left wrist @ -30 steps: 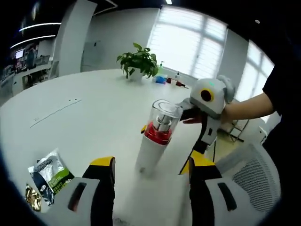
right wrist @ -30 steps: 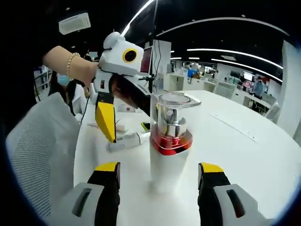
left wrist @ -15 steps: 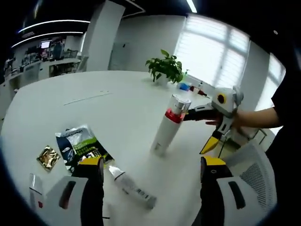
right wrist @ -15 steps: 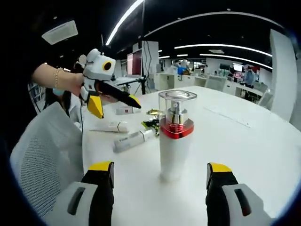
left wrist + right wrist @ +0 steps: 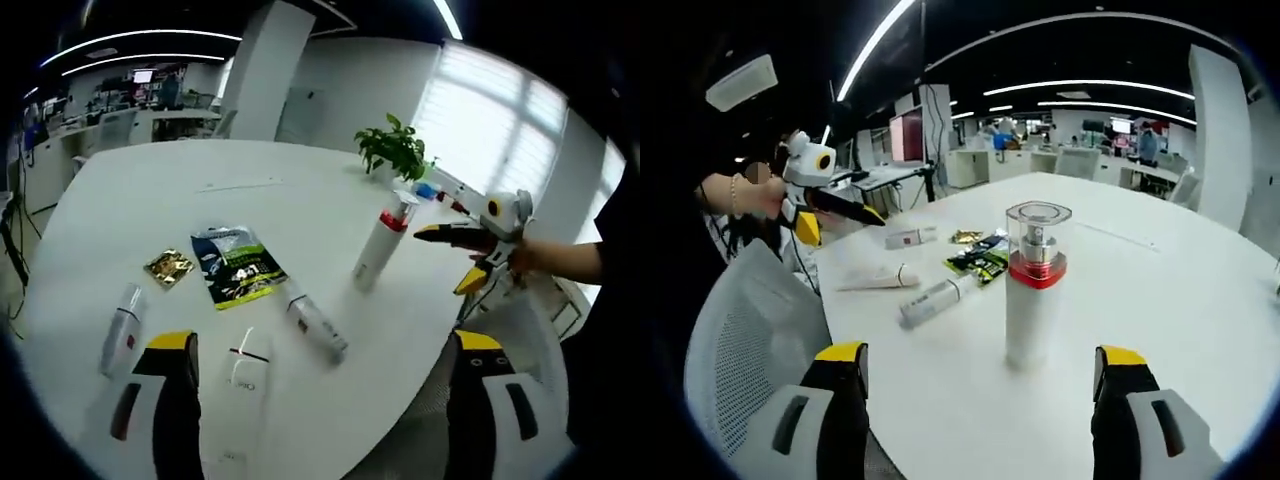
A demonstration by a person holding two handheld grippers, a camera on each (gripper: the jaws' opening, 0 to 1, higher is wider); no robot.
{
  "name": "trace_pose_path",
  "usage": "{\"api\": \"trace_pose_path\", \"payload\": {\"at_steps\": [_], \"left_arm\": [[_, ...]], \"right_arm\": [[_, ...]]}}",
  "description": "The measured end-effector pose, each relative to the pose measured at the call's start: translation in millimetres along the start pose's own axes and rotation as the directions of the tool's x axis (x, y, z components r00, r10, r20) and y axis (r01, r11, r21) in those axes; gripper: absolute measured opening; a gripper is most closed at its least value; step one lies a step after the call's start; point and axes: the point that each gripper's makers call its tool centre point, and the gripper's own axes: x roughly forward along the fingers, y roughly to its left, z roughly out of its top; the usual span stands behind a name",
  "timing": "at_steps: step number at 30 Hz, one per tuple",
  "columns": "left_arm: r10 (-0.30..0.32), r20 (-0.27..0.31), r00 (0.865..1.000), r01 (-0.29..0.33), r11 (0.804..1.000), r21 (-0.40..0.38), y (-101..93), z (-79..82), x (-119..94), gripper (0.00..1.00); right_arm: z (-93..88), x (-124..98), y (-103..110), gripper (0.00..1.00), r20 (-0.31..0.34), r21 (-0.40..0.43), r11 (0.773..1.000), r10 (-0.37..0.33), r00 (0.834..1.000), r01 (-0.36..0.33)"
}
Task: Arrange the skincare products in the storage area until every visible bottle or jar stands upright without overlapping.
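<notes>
Both grippers released, jaws wide apart, nothing held. My left gripper sits over the near table edge; right gripper faces the pump bottle from the near side, not touching it.

Pump bottle: white body, red collar, clear cap, standing upright on the white table, well apart from the rest. In the left gripper view it stands at the far right, with the right gripper just beside it, held by a hand.

Lying flat in the left gripper view:
- white tube, near, between my jaws
- grey tube, just right of it
- small white bottle with red mark, near left
- green sachet, further out
- gold packet, just left of the sachet

None overlap. Potted plant at the far table edge. Mesh chair at near left in the right gripper view, and the left gripper beyond it.
</notes>
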Motion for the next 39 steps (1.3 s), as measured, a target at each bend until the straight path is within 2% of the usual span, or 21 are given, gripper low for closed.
{"api": "trace_pose_path", "payload": {"at_steps": [4, 9, 14, 22, 28, 33, 39], "left_arm": [[0.024, -0.003, 1.000, -0.024, 1.000, -0.008, 2.6, -11.1, -20.0, 0.99], [0.057, -0.009, 0.998, -0.057, 0.998, -0.012, 3.2, -21.8, -33.3, 0.99], [0.114, 0.040, 0.993, -0.112, 0.992, -0.065, 6.2, -25.5, -48.8, 0.99], [0.173, 0.020, 0.985, -0.171, 0.982, -0.078, 9.6, -45.3, -68.1, 0.99], [0.201, 0.033, 0.979, -0.197, 0.975, -0.099, 12.3, -46.0, -72.5, 0.99], [0.194, 0.017, 0.981, -0.193, 0.979, -0.062, 9.8, -44.5, -67.3, 0.99], [0.178, 0.012, 0.984, -0.177, 0.982, -0.064, 3.5, -45.9, -62.3, 0.99]], "right_arm": [[-0.8, -5.2, 11.8, 0.99, -0.007, 0.015, 1.000, -0.015, 1.000, 0.015], [-5.8, -14.7, 26.5, 0.99, -0.022, 0.008, 1.000, -0.012, 1.000, 0.012], [-13.2, -25.6, 41.6, 0.99, -0.046, 0.008, 1.000, 0.008, 0.999, -0.008], [-19.5, -37.6, 43.9, 0.99, -0.055, -0.009, 1.000, 0.014, 0.998, -0.014], [-22.3, -41.8, 38.1, 0.99, -0.053, -0.009, 1.000, 0.003, 0.999, -0.004], [-23.4, -41.1, 38.4, 0.99, -0.057, -0.010, 1.000, 0.010, 0.998, -0.011], [-24.1, -34.9, 35.1, 0.98, -0.066, -0.006, 1.000, 0.017, 0.998, -0.018]]}}
